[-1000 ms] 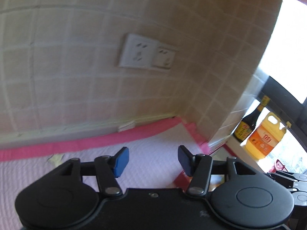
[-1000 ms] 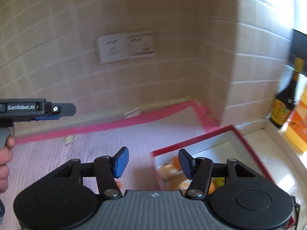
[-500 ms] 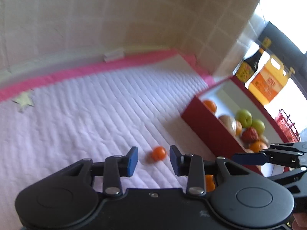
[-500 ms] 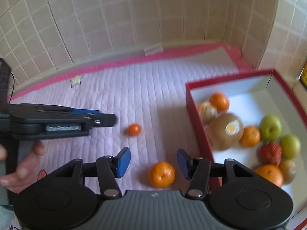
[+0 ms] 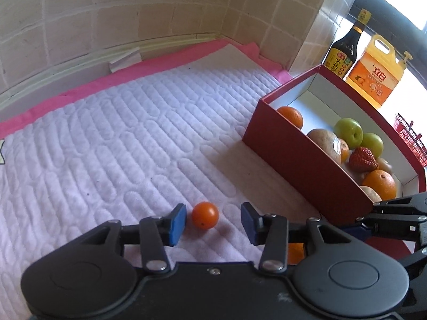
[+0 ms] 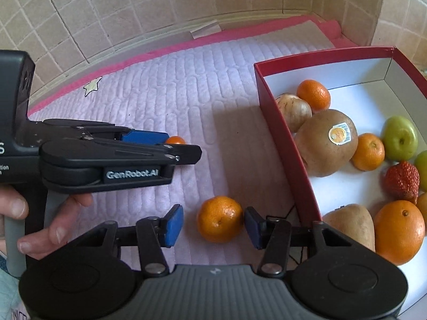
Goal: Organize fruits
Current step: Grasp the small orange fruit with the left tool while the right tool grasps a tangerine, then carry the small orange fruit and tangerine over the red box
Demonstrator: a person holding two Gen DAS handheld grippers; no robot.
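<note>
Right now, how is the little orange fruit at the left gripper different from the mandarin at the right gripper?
The little orange fruit is clearly smaller than the mandarin. Its skin is smooth and glossy; the mandarin's is dimpled. It lies farther from the red box; the mandarin lies close to the box's wall. It leaves room between the left gripper jaws, while the mandarin nearly fills the right gripper jaws. Both are round, orange, on the quilted mat, unpinched.

We read scene as home kitchen counter. Evidence: beige tiled wall [image 5: 165, 8] meeting worktop; soy sauce bottle [image 5: 344, 53] and orange detergent jug [image 5: 373, 74] by window; quilted mat [image 5: 120, 146] on counter; red box [image 6: 283, 133] holding mixed fruit.
</note>
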